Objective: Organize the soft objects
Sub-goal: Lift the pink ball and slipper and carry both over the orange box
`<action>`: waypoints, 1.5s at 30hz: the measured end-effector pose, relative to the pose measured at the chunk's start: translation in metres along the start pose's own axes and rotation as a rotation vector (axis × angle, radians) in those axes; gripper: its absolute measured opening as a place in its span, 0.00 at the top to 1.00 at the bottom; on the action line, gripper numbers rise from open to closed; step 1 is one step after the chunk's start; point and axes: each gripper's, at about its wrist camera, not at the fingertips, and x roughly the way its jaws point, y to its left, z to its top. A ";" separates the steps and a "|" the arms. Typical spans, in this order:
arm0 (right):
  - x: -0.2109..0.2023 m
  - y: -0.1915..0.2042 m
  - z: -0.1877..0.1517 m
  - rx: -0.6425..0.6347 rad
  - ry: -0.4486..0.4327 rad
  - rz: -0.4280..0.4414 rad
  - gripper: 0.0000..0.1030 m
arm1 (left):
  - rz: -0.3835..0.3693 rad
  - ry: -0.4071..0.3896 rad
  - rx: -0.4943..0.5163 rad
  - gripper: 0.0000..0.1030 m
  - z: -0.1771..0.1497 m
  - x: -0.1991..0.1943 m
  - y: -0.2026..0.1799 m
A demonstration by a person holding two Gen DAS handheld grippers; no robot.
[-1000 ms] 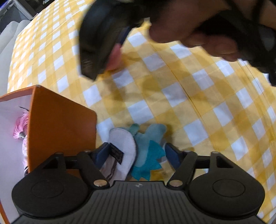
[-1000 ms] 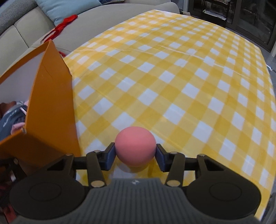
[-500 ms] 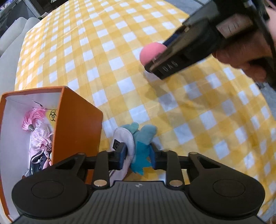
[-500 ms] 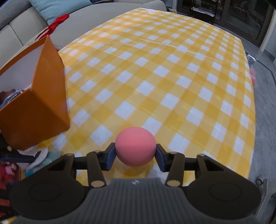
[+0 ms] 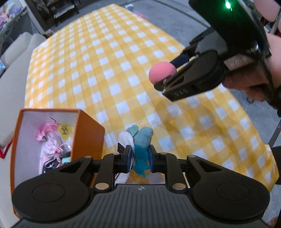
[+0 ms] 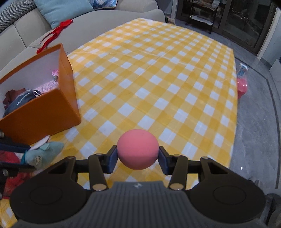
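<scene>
My left gripper (image 5: pixel 140 156) is shut on a teal and white plush toy (image 5: pixel 138 140) and holds it above the table, just right of the orange box (image 5: pixel 88 138). The toy also shows in the right wrist view (image 6: pixel 41 152). My right gripper (image 6: pixel 137 157) is shut on a pink foam ball (image 6: pixel 137 149), held high over the yellow checked tablecloth (image 6: pixel 158 79). In the left wrist view the ball (image 5: pixel 161 72) and right gripper (image 5: pixel 168 79) hang at the upper right. The orange box (image 6: pixel 40 112) is open and holds pink and dark soft items (image 5: pixel 52 145).
A beige sofa (image 6: pixel 26 31) with a blue cushion (image 6: pixel 61 10) and a red ribbon (image 6: pixel 56 33) stands behind the table. A pink object (image 6: pixel 242 86) lies on the grey floor beyond the table's right edge.
My left gripper closed on the plush toy and lifted it off the table. My right gripper rose and drew back with the pink ball.
</scene>
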 end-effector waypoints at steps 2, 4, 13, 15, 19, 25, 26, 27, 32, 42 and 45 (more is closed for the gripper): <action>-0.012 0.002 0.001 -0.007 -0.010 -0.009 0.53 | 0.008 -0.021 0.003 0.79 0.001 -0.012 -0.001; -0.025 0.005 0.002 -0.015 -0.020 -0.017 0.53 | 0.018 -0.043 0.002 0.79 0.001 -0.026 -0.001; -0.075 0.030 0.003 -0.063 -0.037 -0.051 0.53 | 0.051 -0.108 -0.007 0.79 -0.013 -0.075 0.003; -0.084 0.040 0.001 -0.088 -0.030 -0.060 0.53 | 0.050 -0.120 -0.014 0.79 -0.019 -0.083 0.006; -0.100 0.059 -0.002 -0.135 -0.027 -0.073 0.53 | 0.058 -0.141 -0.030 0.79 -0.030 -0.097 0.011; -0.121 0.086 0.002 -0.183 -0.038 -0.084 0.53 | 0.074 -0.166 -0.067 0.79 -0.050 -0.114 0.029; -0.124 0.091 0.003 -0.190 -0.039 -0.084 0.53 | 0.075 -0.169 -0.077 0.79 -0.054 -0.116 0.033; -0.125 0.096 0.004 -0.197 -0.039 -0.083 0.53 | 0.075 -0.172 -0.090 0.79 -0.058 -0.118 0.039; -0.129 0.123 0.009 -0.249 -0.029 -0.082 0.53 | 0.075 -0.178 -0.138 0.79 -0.078 -0.118 0.065; -0.116 0.167 0.035 -0.315 -0.015 -0.075 0.53 | 0.042 -0.256 -0.299 0.79 -0.112 -0.124 0.127; -0.109 0.183 0.044 -0.341 -0.016 -0.075 0.53 | 0.022 -0.291 -0.359 0.79 -0.121 -0.117 0.148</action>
